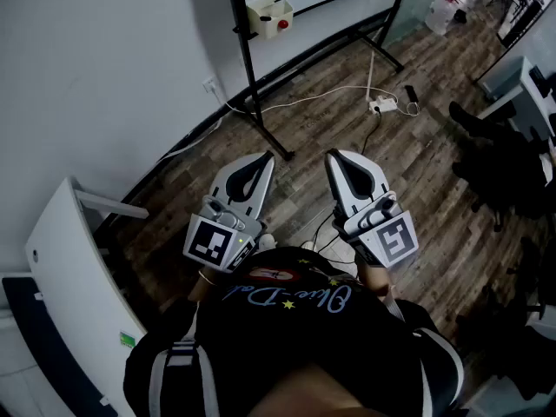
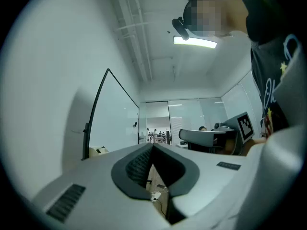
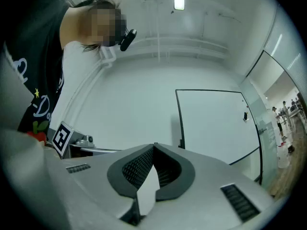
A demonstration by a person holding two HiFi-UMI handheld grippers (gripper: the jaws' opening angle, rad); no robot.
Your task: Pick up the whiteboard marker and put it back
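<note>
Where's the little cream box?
In the head view the cream box sits near the top, just left of centre, fixed to the whiteboard's black stand, above the white cable.

- My head camera looks steeply down onto my left gripper [image 1: 263, 158] and right gripper [image 1: 335, 155], close below.
- Each gripper camera rides just behind its own jaws, facing along them and slightly upward.
- All three views share the whiteboard [image 3: 213, 126].
</note>
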